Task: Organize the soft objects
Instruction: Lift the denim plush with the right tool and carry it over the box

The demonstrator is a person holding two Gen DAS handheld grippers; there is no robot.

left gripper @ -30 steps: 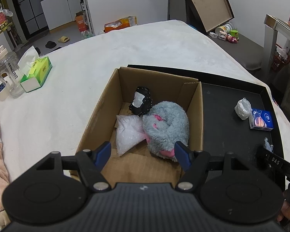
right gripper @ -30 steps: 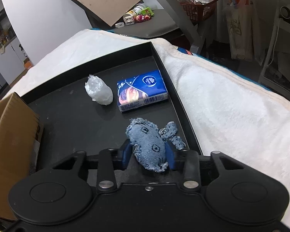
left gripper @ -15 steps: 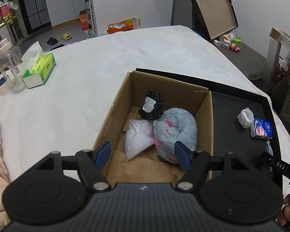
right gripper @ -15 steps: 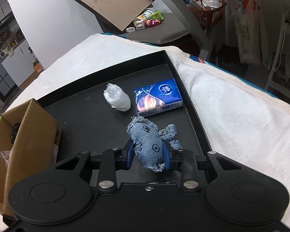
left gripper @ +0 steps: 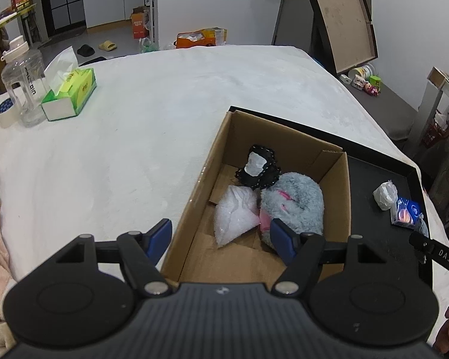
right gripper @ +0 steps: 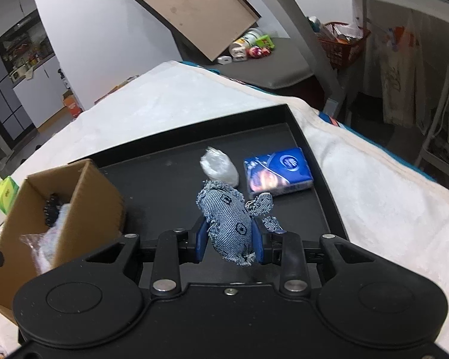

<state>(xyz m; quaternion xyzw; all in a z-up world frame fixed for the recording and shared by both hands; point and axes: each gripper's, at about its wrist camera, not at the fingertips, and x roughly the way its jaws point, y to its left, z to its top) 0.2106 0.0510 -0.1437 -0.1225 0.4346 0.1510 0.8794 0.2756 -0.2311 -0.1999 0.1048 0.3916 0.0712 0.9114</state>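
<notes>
Left wrist view: the left gripper (left gripper: pixel 220 236) hangs with its jaws spread and nothing between them, over the near left wall of the cardboard box (left gripper: pixel 191 209). One blue finger sits outside that wall, over the white blanket (left gripper: pixel 134 137); the other is above the box interior. Ahead of the jaws, inside the box, lie a clear plastic bag (left gripper: pixel 235 217), a grey plush toy (left gripper: pixel 296 203) touching it, and a black studded pouch (left gripper: pixel 259 167) against the far wall. The near box floor is bare. Right of the jaws, the black tray (left gripper: pixel 371 209) holds a crumpled white wrapper (left gripper: pixel 384 194) and a blue tissue pack (left gripper: pixel 407 212).

Right wrist view: the right gripper (right gripper: pixel 229 239) pinches a denim fabric toy (right gripper: pixel 227 221), lifted off the tray (right gripper: pixel 164 176). Ahead sit the wrapper (right gripper: pixel 220 167) and tissue pack (right gripper: pixel 278 172), near the tray's right rim. Left of the jaws the box (right gripper: pixel 86 209) stands open, with bare tray floor between.
</notes>
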